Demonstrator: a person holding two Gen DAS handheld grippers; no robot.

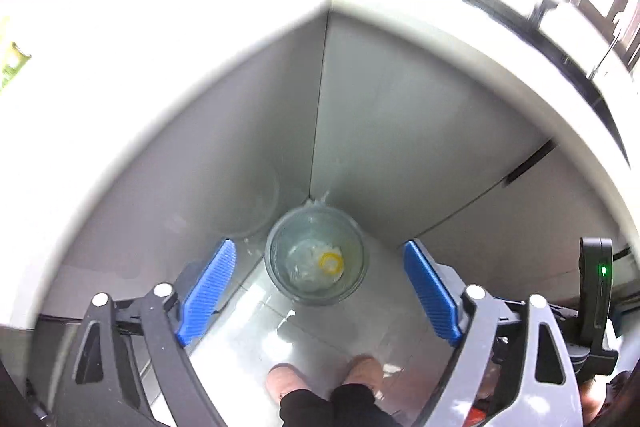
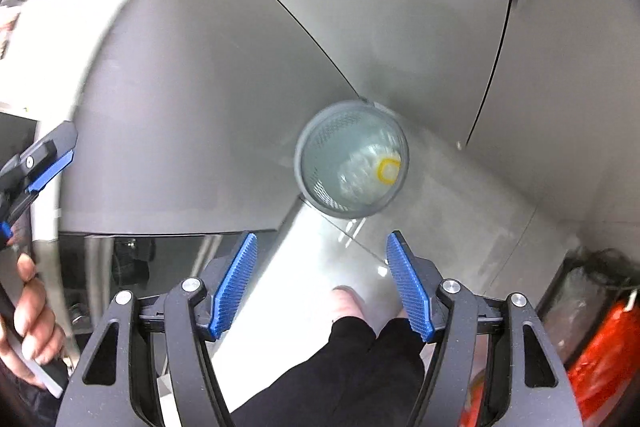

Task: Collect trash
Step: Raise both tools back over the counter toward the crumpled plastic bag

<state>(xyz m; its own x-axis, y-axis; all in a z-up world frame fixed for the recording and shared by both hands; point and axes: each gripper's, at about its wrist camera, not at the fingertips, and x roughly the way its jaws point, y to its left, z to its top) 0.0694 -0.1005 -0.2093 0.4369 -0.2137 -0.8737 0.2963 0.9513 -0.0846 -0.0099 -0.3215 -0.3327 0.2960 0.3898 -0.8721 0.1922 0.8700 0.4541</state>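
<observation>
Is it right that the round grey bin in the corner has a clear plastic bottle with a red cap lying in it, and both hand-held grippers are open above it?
Not quite: the cap on the clear plastic bottle is yellow, not red, as both wrist views show. The rest holds: the round grey bin stands in the corner, and the left hand-held gripper and right hand-held gripper are open above it.

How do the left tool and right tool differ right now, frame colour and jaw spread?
The left tool has one black finger arm and one light grey one; the right tool has black arms on both sides. The left tool's jaws stand wider apart than the right tool's. Shared: both have ribbed blue pads, both are open and hold nothing, and both point down at the grey trash bin with the crumpled plastic bottle inside.
</observation>
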